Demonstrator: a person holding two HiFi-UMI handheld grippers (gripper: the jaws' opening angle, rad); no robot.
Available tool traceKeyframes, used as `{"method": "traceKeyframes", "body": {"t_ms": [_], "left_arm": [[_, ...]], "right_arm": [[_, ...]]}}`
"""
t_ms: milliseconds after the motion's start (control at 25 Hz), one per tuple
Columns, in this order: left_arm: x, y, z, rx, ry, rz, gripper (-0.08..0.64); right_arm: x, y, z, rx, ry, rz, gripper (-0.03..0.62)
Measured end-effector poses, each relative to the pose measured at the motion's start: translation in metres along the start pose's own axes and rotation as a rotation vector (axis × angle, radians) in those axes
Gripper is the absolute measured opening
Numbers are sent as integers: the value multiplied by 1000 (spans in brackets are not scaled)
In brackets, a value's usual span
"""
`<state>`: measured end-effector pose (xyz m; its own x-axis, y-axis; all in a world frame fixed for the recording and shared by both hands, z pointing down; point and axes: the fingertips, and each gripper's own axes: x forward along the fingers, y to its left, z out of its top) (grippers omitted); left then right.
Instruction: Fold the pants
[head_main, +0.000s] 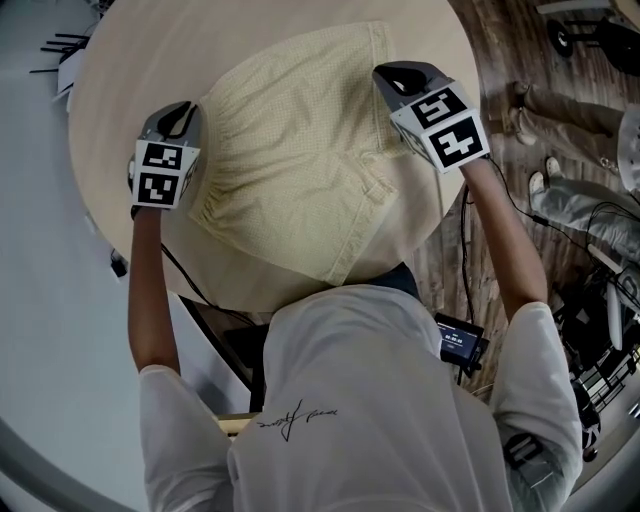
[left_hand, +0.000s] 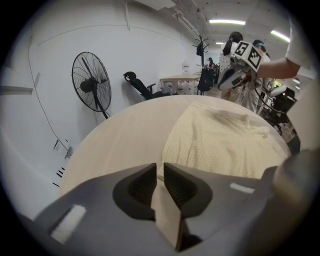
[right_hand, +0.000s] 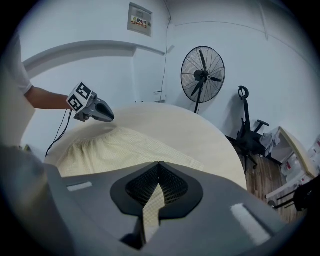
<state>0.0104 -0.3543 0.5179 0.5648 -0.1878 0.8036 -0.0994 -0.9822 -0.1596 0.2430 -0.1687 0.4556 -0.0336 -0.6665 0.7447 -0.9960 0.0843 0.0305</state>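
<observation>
Pants (head_main: 300, 150) lying spread on the round table (head_main: 120, 90), stretching between the grippers. Left gripper (left_hand: 160, 169) pinching a fabric strip, right gripper (right_hand: 158, 166) clamping waffle cloth, jaws fully together. Best: holding both pinched edges level and taut while laying the fold. In the head view the grippers are hiding the exact grip spots.

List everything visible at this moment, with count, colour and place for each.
round table: one, beige, in front of the person.
pants: one, pale yellow, lying on the round table.
standing fan: one, black, beyond the round table.
office chair: one, black, near the standing fan.
left gripper: one, grey, shut on one edge of the pants.
right gripper: one, grey, shut on the opposite edge of the pants.
</observation>
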Motion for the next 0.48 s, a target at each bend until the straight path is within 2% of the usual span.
{"method": "traceKeyframes", "body": {"t_ms": [320,480], "left_arm": [[28,8,-5,47,50,-84,55],[39,2,-14,-38,68,-190,67]], "right_arm": [[24,2,-13,-57,73,43,-2],[29,1,-12,-81,91,56,-2]]}}
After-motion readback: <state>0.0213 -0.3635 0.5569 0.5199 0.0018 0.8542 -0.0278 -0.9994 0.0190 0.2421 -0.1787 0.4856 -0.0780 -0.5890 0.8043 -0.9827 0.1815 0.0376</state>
